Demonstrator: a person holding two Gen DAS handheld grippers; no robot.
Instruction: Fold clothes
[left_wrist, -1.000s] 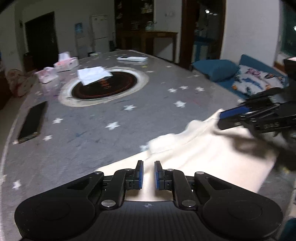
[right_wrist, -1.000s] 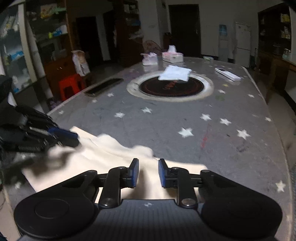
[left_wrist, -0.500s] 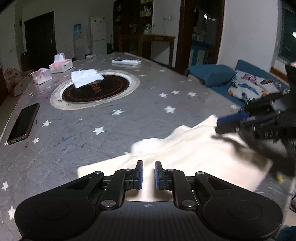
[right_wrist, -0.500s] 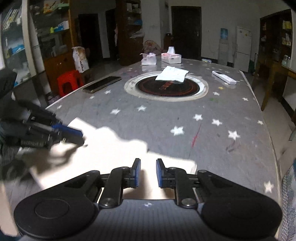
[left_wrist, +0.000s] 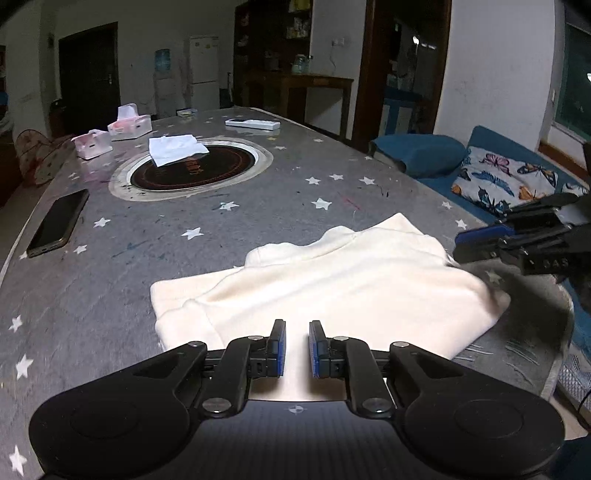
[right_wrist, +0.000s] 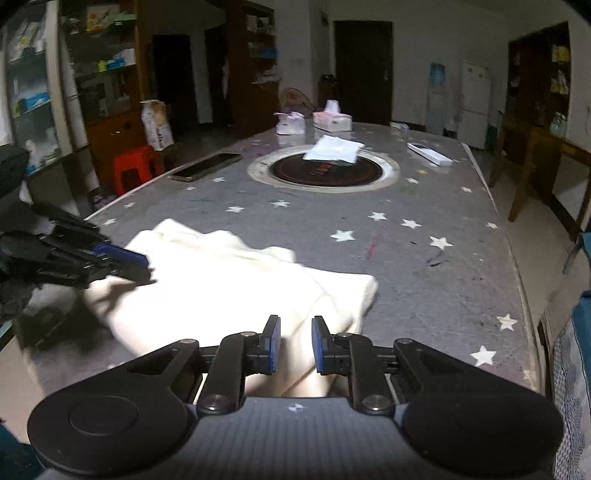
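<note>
The cream garment lies folded on the grey starred table, directly ahead of and beneath both grippers. The left gripper and the right gripper each hover over its near edge, jaws parted and holding nothing. To finish the fold well, each should probably pinch a single outer corner — not the stacked layers — and carry it across evenly, keeping the edges aligned.
</note>
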